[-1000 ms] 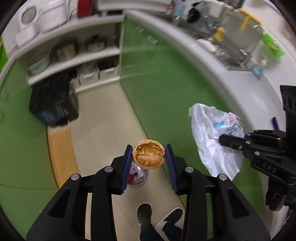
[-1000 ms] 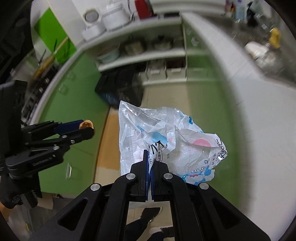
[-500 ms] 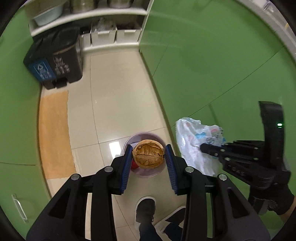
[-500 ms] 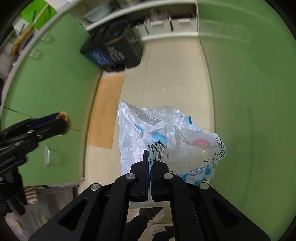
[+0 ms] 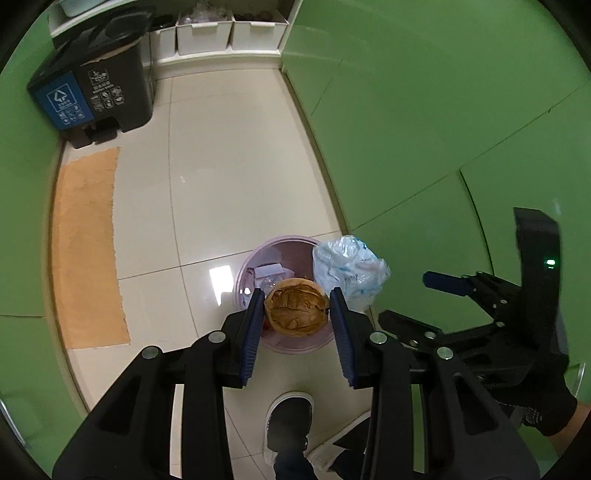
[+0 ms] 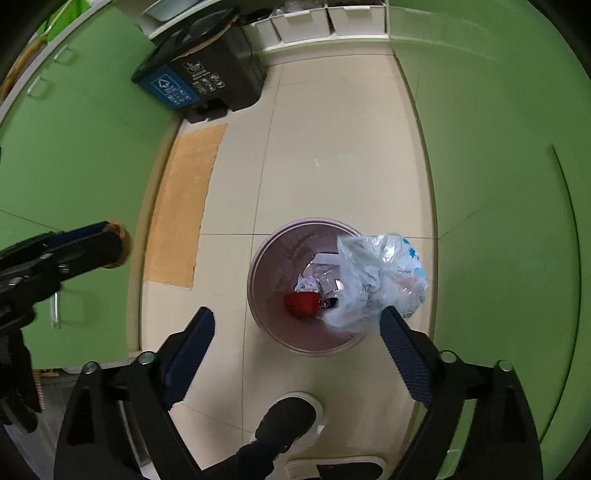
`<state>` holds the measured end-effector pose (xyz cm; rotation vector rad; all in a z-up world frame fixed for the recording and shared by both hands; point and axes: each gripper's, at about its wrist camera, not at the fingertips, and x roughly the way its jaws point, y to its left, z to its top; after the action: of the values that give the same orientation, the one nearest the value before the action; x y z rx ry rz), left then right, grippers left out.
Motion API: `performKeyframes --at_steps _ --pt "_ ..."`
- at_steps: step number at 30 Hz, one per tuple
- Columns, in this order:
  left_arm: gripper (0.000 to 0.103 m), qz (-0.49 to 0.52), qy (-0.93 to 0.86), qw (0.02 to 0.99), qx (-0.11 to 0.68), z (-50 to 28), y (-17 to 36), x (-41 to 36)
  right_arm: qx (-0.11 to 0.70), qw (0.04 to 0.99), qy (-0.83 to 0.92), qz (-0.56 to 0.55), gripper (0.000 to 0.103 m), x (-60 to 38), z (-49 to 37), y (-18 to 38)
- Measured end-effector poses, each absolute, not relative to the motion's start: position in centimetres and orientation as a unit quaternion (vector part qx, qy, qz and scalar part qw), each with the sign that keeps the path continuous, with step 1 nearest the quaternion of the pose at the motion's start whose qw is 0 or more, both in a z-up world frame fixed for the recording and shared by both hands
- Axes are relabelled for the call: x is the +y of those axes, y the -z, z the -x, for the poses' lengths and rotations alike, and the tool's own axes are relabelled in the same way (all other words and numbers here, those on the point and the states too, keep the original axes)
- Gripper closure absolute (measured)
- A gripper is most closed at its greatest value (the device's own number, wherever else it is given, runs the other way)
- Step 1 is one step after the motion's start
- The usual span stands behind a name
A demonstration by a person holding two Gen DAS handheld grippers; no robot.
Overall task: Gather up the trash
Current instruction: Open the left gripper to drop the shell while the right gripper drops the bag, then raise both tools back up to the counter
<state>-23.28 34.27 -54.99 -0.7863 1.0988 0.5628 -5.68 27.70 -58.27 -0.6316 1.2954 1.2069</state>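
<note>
Blue recycling label on black bin

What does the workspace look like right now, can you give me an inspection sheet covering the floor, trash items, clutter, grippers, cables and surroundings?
Surface: cream tiled floor, tan mat by the left cabinets.
Job's things: pink bin holding scraps and a red item; plastic bag loose over the bin's rim; walnut shell.
Clutter: nothing seen.
Grippers: left gripper shut on walnut shell above the bin; right gripper open.
Cables: nothing seen.
Surroundings: green cabinets, black sorting bin, white crates.
</note>
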Motion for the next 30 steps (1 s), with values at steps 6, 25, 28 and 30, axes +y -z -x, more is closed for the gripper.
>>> performKeyframes --at_steps 6,25,28,30 --pt "0.067 0.363 -0.242 0.74 0.512 21.3 58.2 33.9 0.559 0.606 -0.501 0.262 0.01 25.6 4.5 58.1" --pt "0.003 0.361 -0.226 0.729 0.536 18.6 63.8 32.8 0.582 0.62 -0.472 0.232 0.009 21.5 3.7 59.8" --pt "0.003 0.362 -0.232 0.723 0.541 18.9 63.1 32.8 0.58 0.626 -0.468 0.229 0.009 21.0 3.8 59.1" --pt "0.003 0.365 -0.234 0.721 0.54 19.2 62.2 32.8 0.58 0.627 -0.467 0.228 0.009 20.8 3.9 58.2"
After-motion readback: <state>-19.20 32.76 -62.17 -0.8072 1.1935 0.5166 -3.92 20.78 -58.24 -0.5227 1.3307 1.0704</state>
